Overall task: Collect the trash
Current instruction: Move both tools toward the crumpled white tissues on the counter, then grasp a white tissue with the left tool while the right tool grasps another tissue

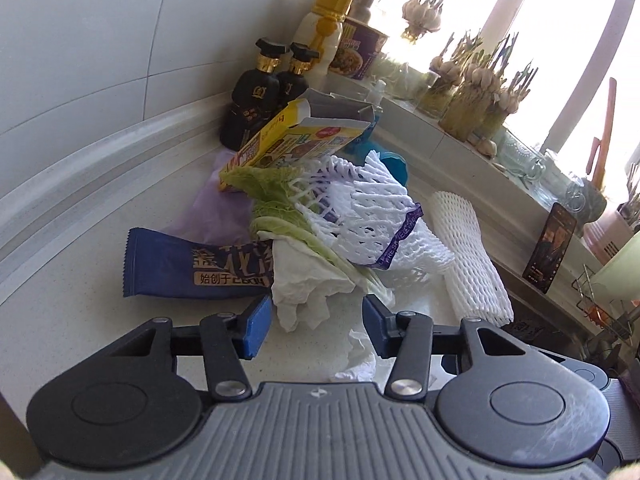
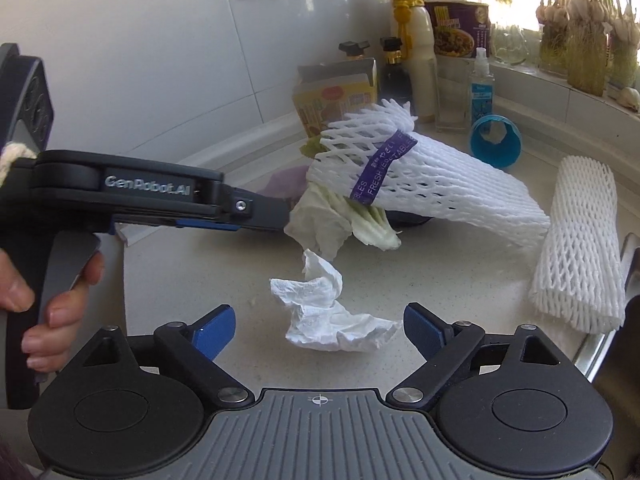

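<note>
A pile of trash lies on the white counter point(image 1: 100, 280): a blue snack wrapper point(image 1: 196, 270), a crumpled white tissue point(image 1: 308, 288), cabbage leaves point(image 1: 276, 200), a white foam net with a purple band point(image 1: 360, 208), a yellow carton point(image 1: 296, 140) and a purple bag point(image 1: 216, 208). My left gripper point(image 1: 314, 322) is open, its tips on either side of the tissue's near end. In the right wrist view my right gripper point(image 2: 318, 328) is open around a second crumpled tissue point(image 2: 328, 312). The left gripper point(image 2: 168, 196) reaches in from the left there.
A second foam net roll point(image 2: 580, 252) lies at the right by the sink edge point(image 2: 600, 344). A blue cup point(image 2: 496, 140) lies on its side. Bottles point(image 1: 256, 92), a noodle cup point(image 1: 358, 50) and a spray bottle point(image 2: 482, 88) stand at the back wall. Garlic jars point(image 1: 476, 96) and a phone point(image 1: 550, 246) line the sill.
</note>
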Demonstrator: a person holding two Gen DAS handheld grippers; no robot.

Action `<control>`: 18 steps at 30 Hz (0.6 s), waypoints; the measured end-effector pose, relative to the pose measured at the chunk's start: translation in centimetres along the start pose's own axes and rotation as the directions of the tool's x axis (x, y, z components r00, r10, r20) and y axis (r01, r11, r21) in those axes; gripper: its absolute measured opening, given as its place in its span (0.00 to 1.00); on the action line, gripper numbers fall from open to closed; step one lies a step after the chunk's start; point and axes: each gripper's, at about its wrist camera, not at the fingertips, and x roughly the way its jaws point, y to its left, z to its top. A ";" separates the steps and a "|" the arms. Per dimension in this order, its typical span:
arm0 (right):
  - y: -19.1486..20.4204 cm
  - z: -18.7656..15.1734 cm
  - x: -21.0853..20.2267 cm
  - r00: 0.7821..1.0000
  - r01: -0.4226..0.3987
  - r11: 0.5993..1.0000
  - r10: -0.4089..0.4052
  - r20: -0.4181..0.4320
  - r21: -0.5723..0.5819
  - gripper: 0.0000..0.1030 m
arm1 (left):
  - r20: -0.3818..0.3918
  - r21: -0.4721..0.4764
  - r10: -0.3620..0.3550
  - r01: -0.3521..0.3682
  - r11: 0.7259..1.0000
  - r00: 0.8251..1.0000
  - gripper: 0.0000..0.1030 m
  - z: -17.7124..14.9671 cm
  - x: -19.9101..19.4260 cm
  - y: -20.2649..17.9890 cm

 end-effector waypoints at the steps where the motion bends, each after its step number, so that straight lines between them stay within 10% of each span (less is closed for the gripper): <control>1: 0.0 0.0 0.3 1.000 -0.005 1.000 0.005 -0.004 -0.006 0.84 | -0.006 -0.001 -0.001 0.001 1.000 1.000 0.39 0.1 0.4 0.1; 15: -0.8 -1.4 2.9 0.997 -0.033 0.999 0.033 -0.064 -0.001 0.48 | -0.033 0.012 0.024 -0.024 1.000 0.999 0.42 0.6 3.9 0.7; 18: -0.9 -1.5 2.9 0.998 -0.025 1.000 0.024 -0.058 -0.003 0.37 | -0.042 0.010 0.024 -0.024 1.000 0.999 0.28 0.5 4.2 0.6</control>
